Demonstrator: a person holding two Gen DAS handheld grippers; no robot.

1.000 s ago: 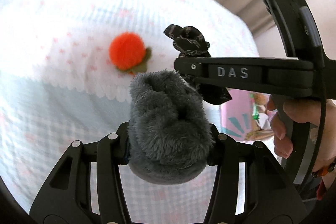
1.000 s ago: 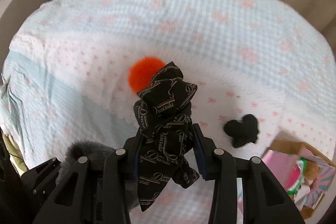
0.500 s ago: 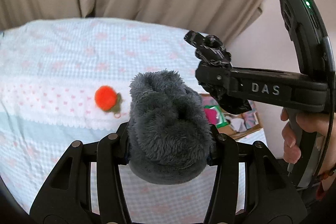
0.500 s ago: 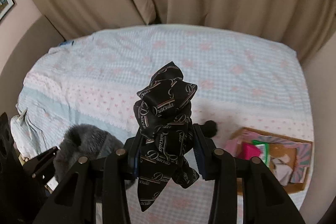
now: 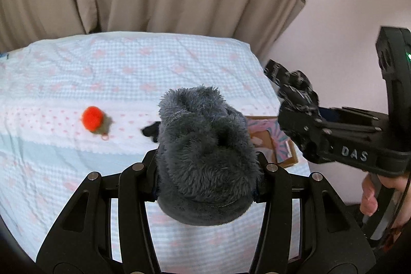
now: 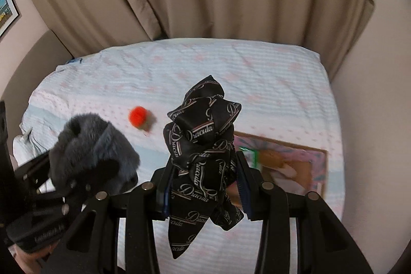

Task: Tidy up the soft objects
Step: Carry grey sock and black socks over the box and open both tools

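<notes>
The left claw (image 5: 206,167) is clamped on a grey fuzzy plush (image 5: 205,156) at centre frame. The right claw (image 6: 204,184) grips a black printed scarf (image 6: 203,153). On the bed (image 5: 77,73), an orange pompom (image 5: 92,117) lies left of centre; a cardboard box (image 6: 303,171) sits right.

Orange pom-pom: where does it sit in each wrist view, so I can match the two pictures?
Left wrist view: orange pom-pom lies left of centre on the bed, left of the held grey fuzzy piece.
Right wrist view: orange pom-pom lies left of centre, between the grey fuzzy piece and the black scarf.
Shared landmark: the cardboard box.
</notes>
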